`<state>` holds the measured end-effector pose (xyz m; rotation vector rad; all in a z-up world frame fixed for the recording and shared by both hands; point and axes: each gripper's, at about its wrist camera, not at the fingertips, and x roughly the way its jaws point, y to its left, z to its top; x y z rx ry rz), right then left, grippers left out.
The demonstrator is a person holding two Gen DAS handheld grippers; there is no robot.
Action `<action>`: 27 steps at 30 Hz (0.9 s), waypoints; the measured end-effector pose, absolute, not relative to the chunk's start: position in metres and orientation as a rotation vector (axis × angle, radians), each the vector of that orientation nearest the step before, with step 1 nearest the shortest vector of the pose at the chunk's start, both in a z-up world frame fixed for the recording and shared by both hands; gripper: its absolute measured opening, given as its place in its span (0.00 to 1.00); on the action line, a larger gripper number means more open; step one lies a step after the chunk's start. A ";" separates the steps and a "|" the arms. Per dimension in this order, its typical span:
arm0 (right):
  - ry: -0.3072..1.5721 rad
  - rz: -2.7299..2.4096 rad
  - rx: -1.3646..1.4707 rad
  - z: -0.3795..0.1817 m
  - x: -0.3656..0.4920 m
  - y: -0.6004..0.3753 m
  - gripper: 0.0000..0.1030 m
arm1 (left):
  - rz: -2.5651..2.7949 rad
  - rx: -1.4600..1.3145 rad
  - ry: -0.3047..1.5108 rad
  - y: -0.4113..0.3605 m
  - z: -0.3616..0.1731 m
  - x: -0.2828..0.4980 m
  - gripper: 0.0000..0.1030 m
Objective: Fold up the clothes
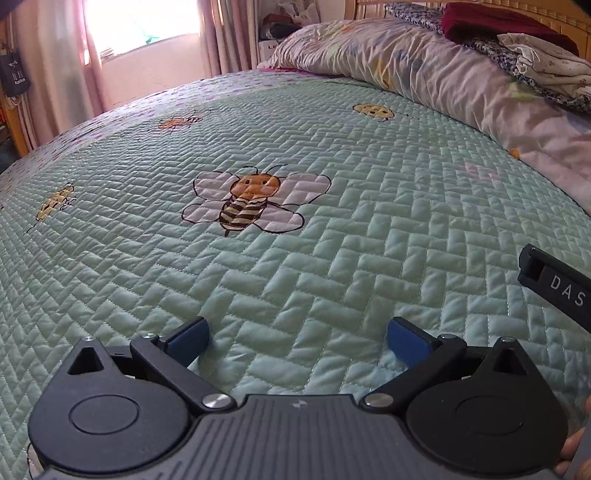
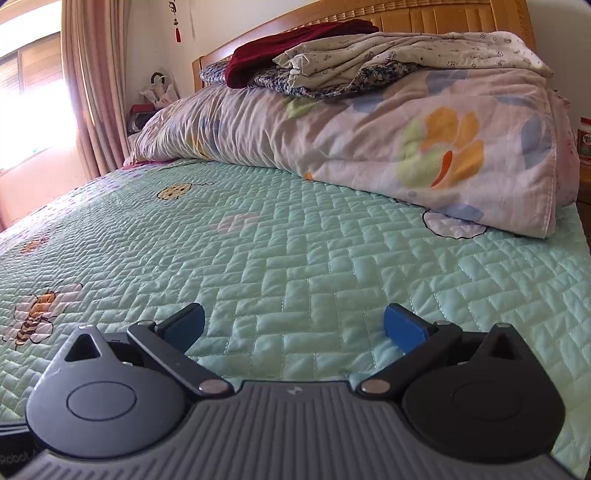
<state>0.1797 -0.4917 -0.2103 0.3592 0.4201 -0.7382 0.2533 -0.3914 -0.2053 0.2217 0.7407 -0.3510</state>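
Clothes (image 2: 369, 59) piled at bed's head, atop folded flowered duvet (image 2: 369, 147) beside wooden headboard (image 2: 443, 14): dark red piece, white printed piece, blue patterned piece. Well apart from both tongs. Left gripper (image 1: 297, 339) spread wide, empty, over green bee quilt (image 1: 332, 221). Right gripper (image 2: 293, 326) likewise wide, empty, over same quilt.

The quilt (image 1: 332, 258) is pale mint green, stitched in a herringbone of small bricks. On it sits a bee (image 1: 251, 199) with an orange face, yellow and brown stripes and white wings; smaller yellow spotted bugs (image 1: 373, 110) lie farther from the bee. Beyond the bee, the duvet (image 2: 406, 140) is pinkish white with orange, green and blue flowers. On the duvet lie a dark red cloth (image 2: 295, 44) and a cream cloth (image 2: 406, 51) with tiny dark print. The gripper pads (image 2: 402, 328) are blue.
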 end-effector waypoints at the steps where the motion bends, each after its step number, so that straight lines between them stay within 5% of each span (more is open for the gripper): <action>1: 0.417 -0.740 0.360 -0.210 0.179 -0.492 1.00 | -0.350 0.215 0.729 -0.391 -0.206 0.253 1.00; 27: 0.389 -0.759 0.365 -0.211 0.179 -0.492 1.00 | -0.437 0.224 0.966 -0.390 -0.194 0.285 1.00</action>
